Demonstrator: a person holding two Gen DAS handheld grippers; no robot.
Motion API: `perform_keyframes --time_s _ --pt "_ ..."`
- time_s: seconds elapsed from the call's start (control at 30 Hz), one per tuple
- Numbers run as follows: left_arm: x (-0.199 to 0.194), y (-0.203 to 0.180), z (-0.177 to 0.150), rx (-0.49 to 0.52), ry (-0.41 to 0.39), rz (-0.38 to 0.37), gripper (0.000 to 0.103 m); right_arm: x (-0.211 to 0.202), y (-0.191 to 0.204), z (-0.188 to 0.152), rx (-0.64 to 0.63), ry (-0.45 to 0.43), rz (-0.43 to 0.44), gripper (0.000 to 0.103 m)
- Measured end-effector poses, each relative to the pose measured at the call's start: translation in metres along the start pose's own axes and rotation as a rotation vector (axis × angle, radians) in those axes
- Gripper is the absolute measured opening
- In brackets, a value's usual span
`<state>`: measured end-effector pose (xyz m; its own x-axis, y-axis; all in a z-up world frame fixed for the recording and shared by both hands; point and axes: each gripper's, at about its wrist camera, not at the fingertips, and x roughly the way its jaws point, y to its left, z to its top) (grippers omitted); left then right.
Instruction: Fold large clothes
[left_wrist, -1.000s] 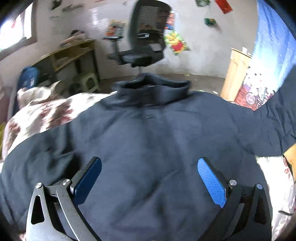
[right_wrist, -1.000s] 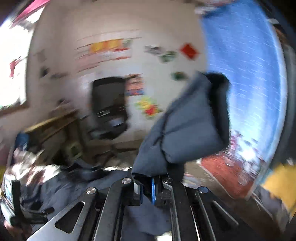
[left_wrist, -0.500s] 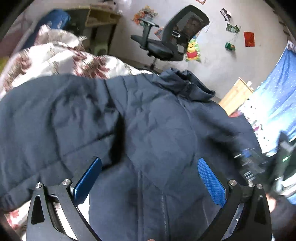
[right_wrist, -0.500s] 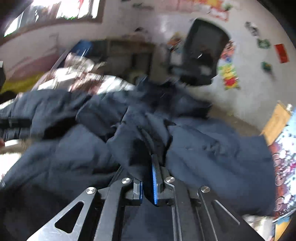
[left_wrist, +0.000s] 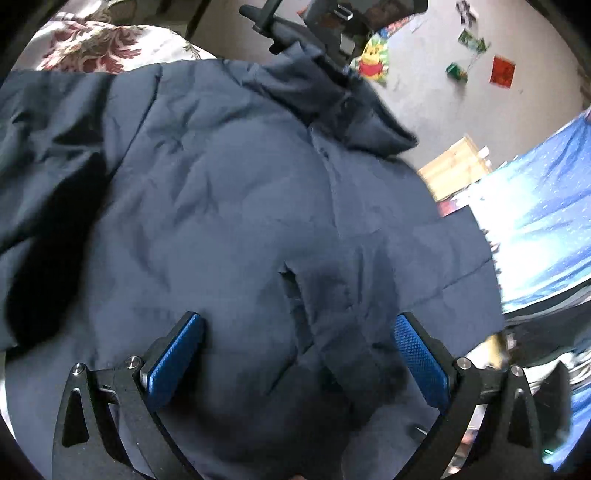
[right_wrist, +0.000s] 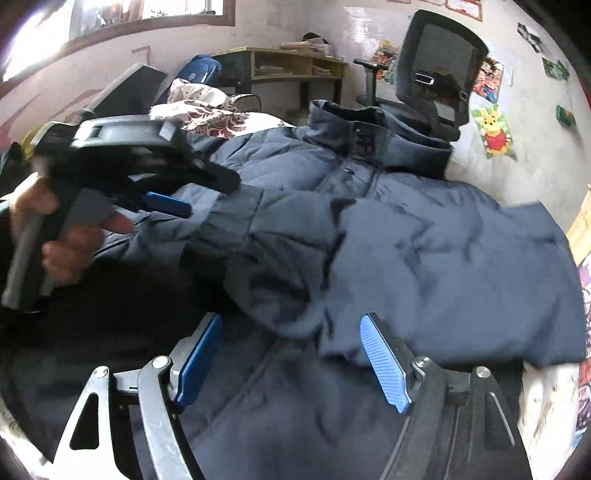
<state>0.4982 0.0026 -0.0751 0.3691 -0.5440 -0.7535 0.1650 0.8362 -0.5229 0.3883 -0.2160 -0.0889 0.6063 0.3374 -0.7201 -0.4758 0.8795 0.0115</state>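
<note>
A large dark navy padded jacket (left_wrist: 229, 206) lies spread front-up on a bed, collar (left_wrist: 332, 92) toward the far side. One sleeve (right_wrist: 288, 243) lies folded across the chest, also seen in the left wrist view (left_wrist: 354, 314). My left gripper (left_wrist: 295, 347) is open and empty, just above the jacket's lower front. It also shows in the right wrist view (right_wrist: 162, 203), held by a hand over the sleeve cuff. My right gripper (right_wrist: 291, 354) is open and empty, just above the jacket near the folded sleeve.
A floral bedspread (left_wrist: 92, 40) shows beyond the jacket. A black office chair (right_wrist: 439, 66) stands behind the collar, a wooden desk (right_wrist: 291, 66) by the wall. A blue curtain (left_wrist: 546, 221) hangs at the right, a wooden cabinet (left_wrist: 458, 166) beside it.
My right gripper carried the sleeve over the jacket's front, then opened and let it go. The sleeve now lies across the chest. My left gripper moved closer over the jacket.
</note>
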Motion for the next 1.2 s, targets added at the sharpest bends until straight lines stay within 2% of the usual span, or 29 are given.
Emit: perform_keyframes --time_s 0.03,0.07,0.1,0.17,0.27,0.33,0.4,0.5,0.57,0.63,0.67,0.73,0.83,0.9,0.97,1.03,1.1,1.17,1.2 --pt "0.003 -0.005 -0.001 0.031 -0.006 0.015 0.092 -0.007 -0.003 -0.004 0.007 -0.008 -0.006 0.075" --pt "0.005 -0.008 -0.001 0.055 -0.009 0.04 0.074 -0.015 -0.006 -0.009 0.016 -0.022 -0.016 0.075" --pt "0.007 -0.01 -0.001 0.071 -0.012 0.068 0.062 -0.025 -0.012 -0.012 0.028 -0.042 -0.038 0.075" --pt "0.011 -0.014 0.0 0.087 -0.008 0.115 0.025 -0.044 -0.023 -0.016 0.048 -0.086 -0.087 0.075" --pt "0.011 -0.014 0.001 0.079 -0.03 0.112 0.005 -0.069 -0.042 -0.013 0.084 -0.149 -0.174 0.075" --pt "0.003 -0.018 0.003 0.101 -0.071 0.136 0.003 -0.079 -0.056 -0.006 0.114 -0.178 -0.235 0.075" --pt "-0.008 -0.026 0.005 0.142 -0.123 0.201 0.002 -0.082 -0.071 0.002 0.154 -0.181 -0.282 0.075" --pt "-0.039 -0.026 0.009 0.197 -0.229 0.331 0.002 -0.074 -0.095 0.02 0.227 -0.182 -0.311 0.075" --pt "-0.052 -0.02 0.013 0.218 -0.271 0.405 0.002 -0.059 -0.109 0.032 0.274 -0.159 -0.291 0.075" --pt "-0.056 -0.01 0.017 0.225 -0.27 0.458 0.002 -0.031 -0.118 0.043 0.297 -0.123 -0.256 0.072" --pt "-0.054 -0.003 0.018 0.224 -0.252 0.482 0.002 -0.021 -0.121 0.047 0.301 -0.104 -0.245 0.059" --pt "-0.04 0.008 0.018 0.229 -0.212 0.523 0.002 0.009 -0.121 0.052 0.303 -0.038 -0.212 0.042" --pt "-0.011 0.027 0.012 0.24 -0.154 0.575 0.002 0.046 -0.119 0.049 0.291 0.057 -0.2 0.04" --pt "-0.003 0.037 0.005 0.236 -0.123 0.582 0.002 0.066 -0.114 0.043 0.251 0.098 -0.216 0.04" --pt "0.005 0.04 0.005 0.243 -0.104 0.585 0.002 0.074 -0.112 0.035 0.237 0.088 -0.224 0.04" --pt "0.003 0.039 0.005 0.247 -0.11 0.58 0.003 0.073 -0.113 0.033 0.241 0.073 -0.225 0.04" --pt "-0.006 0.041 0.004 0.234 -0.137 0.564 0.004 0.065 -0.115 0.032 0.262 0.046 -0.216 0.045" --pt "-0.019 0.04 0.005 0.213 -0.166 0.548 0.014 0.056 -0.111 0.034 0.285 0.019 -0.207 0.067" --pt "-0.024 0.038 0.005 0.206 -0.172 0.542 0.019 0.051 -0.105 0.037 0.288 -0.01 -0.2 0.071"
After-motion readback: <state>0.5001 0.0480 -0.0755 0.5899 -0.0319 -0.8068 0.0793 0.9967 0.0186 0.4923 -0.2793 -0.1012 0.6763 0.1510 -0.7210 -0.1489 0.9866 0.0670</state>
